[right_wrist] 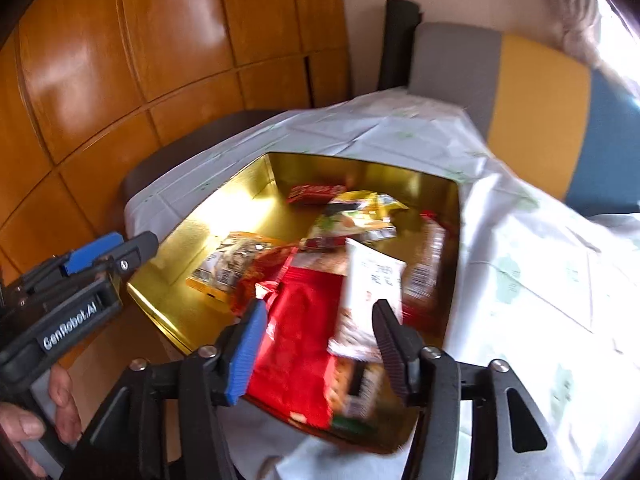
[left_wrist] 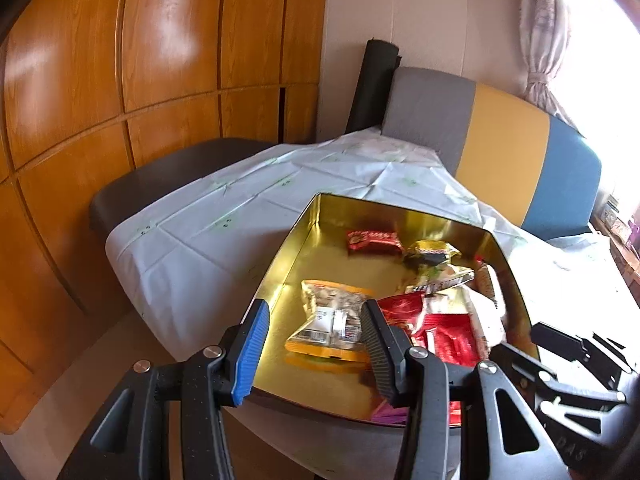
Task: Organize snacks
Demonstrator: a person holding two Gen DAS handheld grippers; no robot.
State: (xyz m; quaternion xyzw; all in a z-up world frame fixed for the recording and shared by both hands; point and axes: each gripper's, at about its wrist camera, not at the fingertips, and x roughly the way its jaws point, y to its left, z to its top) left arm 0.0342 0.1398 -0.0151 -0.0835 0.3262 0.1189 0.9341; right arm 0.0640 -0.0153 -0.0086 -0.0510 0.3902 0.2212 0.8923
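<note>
Grippers (left_wrist: pixel 316 344) (right_wrist: pixel 320 344) agape — tin (left_wrist: pixel 280 264) left half bare.

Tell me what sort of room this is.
Most likely a home dining or living room: a table under a white cloth, a grey, yellow and blue cushioned bench, wooden cabinet doors and a curtained window.

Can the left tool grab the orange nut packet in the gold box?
Probably yes. The left tool is open and hangs right above the orange nut packet, which lies bare on the gold box floor; only its right edge meets the red packets.
</note>
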